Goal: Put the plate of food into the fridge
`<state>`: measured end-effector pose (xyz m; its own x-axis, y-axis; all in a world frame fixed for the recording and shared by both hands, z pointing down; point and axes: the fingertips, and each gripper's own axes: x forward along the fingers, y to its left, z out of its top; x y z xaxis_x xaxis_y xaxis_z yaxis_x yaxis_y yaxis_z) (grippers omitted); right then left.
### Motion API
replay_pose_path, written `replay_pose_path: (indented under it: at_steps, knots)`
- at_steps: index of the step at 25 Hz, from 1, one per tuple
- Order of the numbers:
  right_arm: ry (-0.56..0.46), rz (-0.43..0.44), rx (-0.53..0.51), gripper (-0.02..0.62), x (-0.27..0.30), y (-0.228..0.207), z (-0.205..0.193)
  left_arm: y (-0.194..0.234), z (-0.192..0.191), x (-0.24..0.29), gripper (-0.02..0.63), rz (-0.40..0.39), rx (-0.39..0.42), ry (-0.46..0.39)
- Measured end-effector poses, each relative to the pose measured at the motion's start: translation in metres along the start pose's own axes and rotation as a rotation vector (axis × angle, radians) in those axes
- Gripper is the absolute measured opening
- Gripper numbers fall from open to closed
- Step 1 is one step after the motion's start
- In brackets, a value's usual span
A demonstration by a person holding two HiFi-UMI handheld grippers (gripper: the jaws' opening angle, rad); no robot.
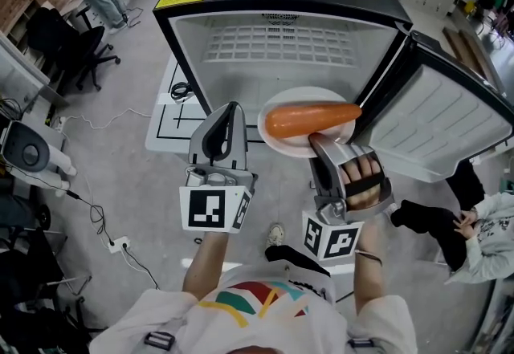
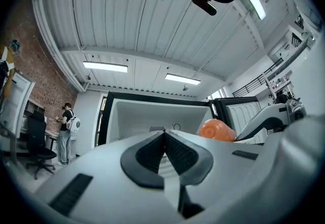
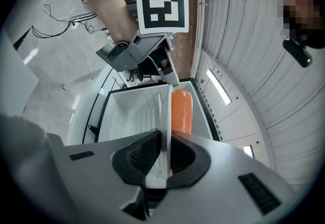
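In the head view, your right gripper (image 1: 317, 144) holds the plate (image 1: 277, 144), carrot (image 1: 312, 120) on it, just before the open fridge (image 1: 281, 47), with your left gripper (image 1: 233, 113) beside it. The left gripper view shows its fingers (image 2: 183, 154) pressed together. The right gripper view shows fingers (image 3: 142, 154) pinching the plate's rim.

Grey floor (image 1: 144, 63), office chair (image 1: 76, 55) (brick wall (image 2: 38, 73))
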<state>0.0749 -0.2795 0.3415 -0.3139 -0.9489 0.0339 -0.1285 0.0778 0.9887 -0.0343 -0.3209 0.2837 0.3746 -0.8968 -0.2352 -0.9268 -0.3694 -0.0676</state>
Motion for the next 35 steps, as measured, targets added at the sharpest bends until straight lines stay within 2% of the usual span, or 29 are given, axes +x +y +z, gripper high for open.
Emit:
replay_pose_path:
  at_steps: [8, 14, 26, 35]
  knots:
    - [-0.025, -0.021, 0.013, 0.028, 0.011, -0.007, 0.001, 0.003, 0.009, 0.002, 0.005, 0.011, 0.020, -0.018]
    - [-0.024, -0.012, 0.023, 0.028, 0.039, -0.023, -0.006, 0.017, 0.015, 0.032, 0.005, 0.026, 0.008, -0.027]
    - [0.032, -0.056, -0.024, 0.028, 0.106, -0.057, -0.027, 0.032, 0.003, 0.096, 0.005, -0.053, -0.021, -0.039]
    - [0.069, 0.004, -0.020, 0.028, 0.151, -0.054, -0.034, 0.040, -0.016, 0.125, 0.005, -0.103, -0.032, -0.023]
